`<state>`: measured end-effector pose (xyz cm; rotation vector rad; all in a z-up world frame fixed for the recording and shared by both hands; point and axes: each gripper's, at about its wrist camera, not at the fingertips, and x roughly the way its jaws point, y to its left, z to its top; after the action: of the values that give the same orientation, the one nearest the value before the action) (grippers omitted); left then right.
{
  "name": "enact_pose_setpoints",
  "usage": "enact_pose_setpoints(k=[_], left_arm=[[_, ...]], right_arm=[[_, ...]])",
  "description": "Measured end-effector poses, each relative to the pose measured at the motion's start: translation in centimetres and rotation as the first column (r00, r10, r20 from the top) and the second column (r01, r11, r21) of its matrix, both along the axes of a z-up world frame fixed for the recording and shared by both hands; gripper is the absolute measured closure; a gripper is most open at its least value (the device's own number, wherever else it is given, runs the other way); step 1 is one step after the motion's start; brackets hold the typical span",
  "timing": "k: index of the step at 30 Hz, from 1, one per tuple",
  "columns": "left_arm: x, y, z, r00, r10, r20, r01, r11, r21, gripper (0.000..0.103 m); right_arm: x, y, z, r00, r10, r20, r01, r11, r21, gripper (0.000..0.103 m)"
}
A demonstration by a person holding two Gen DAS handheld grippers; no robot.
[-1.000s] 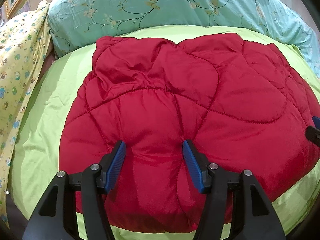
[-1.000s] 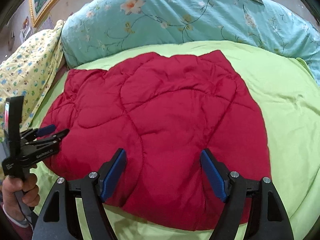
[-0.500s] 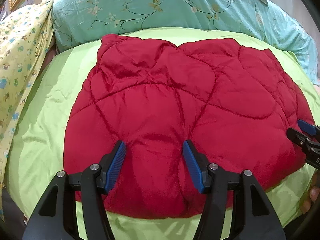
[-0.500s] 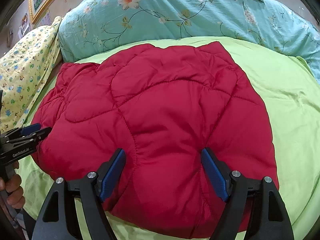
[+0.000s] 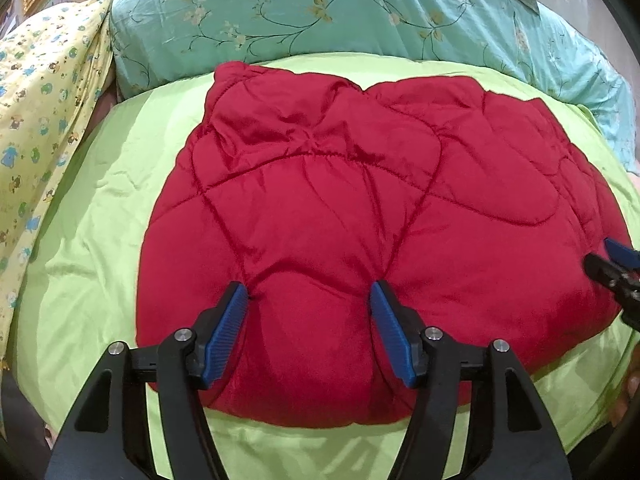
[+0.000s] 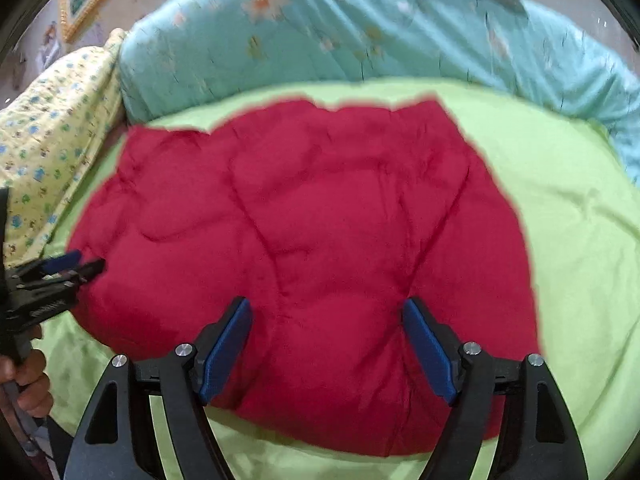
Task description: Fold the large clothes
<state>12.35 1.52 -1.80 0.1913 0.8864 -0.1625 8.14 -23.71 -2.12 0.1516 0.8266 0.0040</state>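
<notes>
A red quilted padded garment (image 5: 360, 208) lies folded into a thick bundle on the lime-green bed sheet (image 5: 92, 216). My left gripper (image 5: 306, 289) stands over its near edge. Its jaws are opening, and a puffy bulge of the red fabric sits between the blue pads (image 5: 228, 328), whose tips dent the cloth. In the right wrist view the same garment (image 6: 320, 220) fills the middle, slightly blurred. My right gripper (image 6: 327, 304) hovers wide open above its near edge, gripping nothing. Each gripper shows at the side of the other's view: the left gripper (image 6: 76, 264) and the right gripper (image 5: 612, 264).
A teal floral duvet (image 5: 360, 12) is heaped along the far side of the bed. A yellow printed blanket (image 5: 44, 112) lies at the left. A hand (image 6: 28, 384) holds the left gripper's handle. Bare green sheet (image 6: 580, 240) shows to the right of the garment.
The left jaws stand slightly wider than before. Both views have drawn back a little from the red garment, which lies as it did. The right wrist picture has blurred.
</notes>
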Motion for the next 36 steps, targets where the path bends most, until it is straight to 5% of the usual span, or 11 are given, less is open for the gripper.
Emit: enact_pose_setpoints(k=[7, 11, 23, 36], left_arm=[[-0.2, 0.3, 0.3, 1.000, 0.003, -0.001, -0.003, 1.000, -0.005, 0.034], [-1.3, 1.0, 1.1, 1.000, 0.012, -0.003, -0.012, 1.000, 0.005, 0.020], [-6.9, 2.0, -0.2, 0.999, 0.013, -0.046, -0.007, 0.993, 0.119, 0.019], [-9.0, 1.9, 1.8, 1.000, -0.006, -0.006, 0.007, 0.994, 0.106, 0.019]], right_arm=[[-0.9, 0.4, 1.1, 1.000, 0.007, -0.009, -0.007, 1.000, -0.005, 0.021], [-2.4, 1.6, 2.3, 0.997, 0.070, -0.036, -0.071, 0.997, -0.028, 0.019], [-7.2, 3.2, 2.4, 0.988, 0.121, -0.093, -0.128, 0.989, -0.076, 0.007], [-8.9, 4.9, 3.6, 0.986, 0.139, -0.089, -0.150, 0.978, -0.142, 0.006]])
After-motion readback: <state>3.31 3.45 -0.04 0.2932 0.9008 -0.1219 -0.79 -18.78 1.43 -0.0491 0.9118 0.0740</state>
